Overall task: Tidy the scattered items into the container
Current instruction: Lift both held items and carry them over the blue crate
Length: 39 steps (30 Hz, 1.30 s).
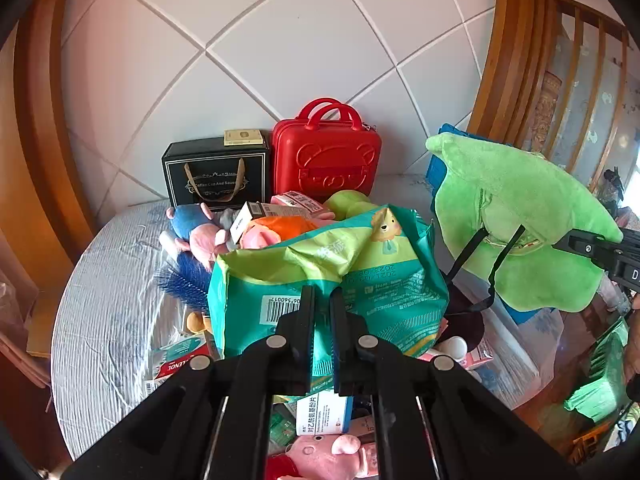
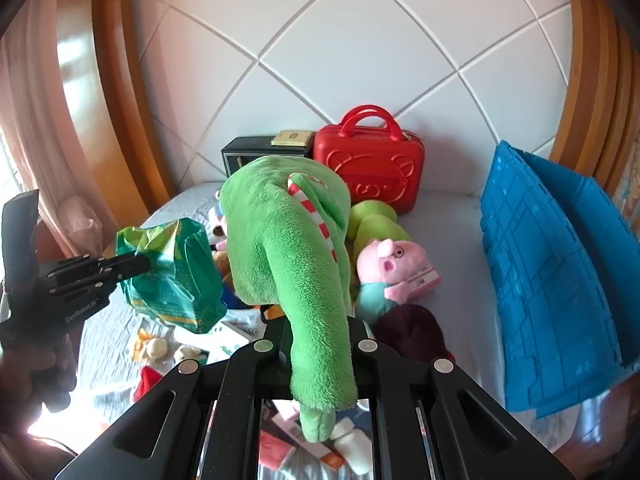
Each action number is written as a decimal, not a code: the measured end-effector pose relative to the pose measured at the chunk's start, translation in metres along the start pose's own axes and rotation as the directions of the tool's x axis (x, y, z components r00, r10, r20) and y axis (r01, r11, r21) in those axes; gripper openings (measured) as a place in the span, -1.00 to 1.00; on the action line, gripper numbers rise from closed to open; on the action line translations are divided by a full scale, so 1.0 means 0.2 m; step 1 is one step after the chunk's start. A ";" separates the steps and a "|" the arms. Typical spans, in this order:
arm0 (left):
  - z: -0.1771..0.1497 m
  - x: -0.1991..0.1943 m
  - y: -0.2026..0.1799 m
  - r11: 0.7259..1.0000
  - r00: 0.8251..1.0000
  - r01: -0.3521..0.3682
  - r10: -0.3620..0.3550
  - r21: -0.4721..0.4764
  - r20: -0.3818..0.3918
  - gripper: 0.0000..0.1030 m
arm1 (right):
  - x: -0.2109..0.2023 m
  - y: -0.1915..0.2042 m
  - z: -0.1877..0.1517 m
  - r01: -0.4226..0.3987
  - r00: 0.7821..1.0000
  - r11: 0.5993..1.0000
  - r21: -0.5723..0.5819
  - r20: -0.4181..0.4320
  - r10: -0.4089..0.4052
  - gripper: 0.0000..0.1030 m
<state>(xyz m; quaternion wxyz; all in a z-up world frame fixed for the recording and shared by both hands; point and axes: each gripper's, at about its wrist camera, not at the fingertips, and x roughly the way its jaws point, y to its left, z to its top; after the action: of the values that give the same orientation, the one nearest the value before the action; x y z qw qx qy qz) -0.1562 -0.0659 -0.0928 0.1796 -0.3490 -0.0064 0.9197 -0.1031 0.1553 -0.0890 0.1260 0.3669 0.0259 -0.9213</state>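
Two grippers were seen raised over a cluttered bed. At lower centre of the left wrist view, the left gripper (image 1: 322, 300) was clamped narrowly on a teal snack bag (image 1: 332, 272), held above scattered plush pigs. At lower centre of the right wrist view, the right gripper (image 2: 318, 332) was closed around a green plush toy (image 2: 288, 240). A blue crate (image 2: 552, 280) was seen tilted at the frame's right, a red case (image 2: 370, 168) at upper centre.
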 end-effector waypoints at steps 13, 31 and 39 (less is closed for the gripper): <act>0.16 0.09 -0.58 0.998 0.997 -0.056 0.055 0.009 0.045 -0.88 | -0.21 -0.53 0.09 -0.086 0.991 0.996 0.006 0.099 0.085 -0.80; 0.56 0.37 -1.63 0.991 0.995 0.062 -0.070 0.117 0.072 -0.88 | -0.50 -1.69 0.12 0.003 0.983 0.992 0.124 0.180 -0.026 -0.79; 0.71 0.55 -2.08 0.960 0.988 0.132 -0.149 0.245 0.049 -0.88 | -0.57 -2.10 0.01 0.087 0.979 0.967 0.241 0.157 -0.127 -0.79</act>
<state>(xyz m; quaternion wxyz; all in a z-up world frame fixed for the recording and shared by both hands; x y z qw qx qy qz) -0.1880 0.3765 0.0024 0.2852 -0.2921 0.0745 0.9098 -0.1305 0.5859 -0.0293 0.0337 0.2968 -0.0736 -0.9515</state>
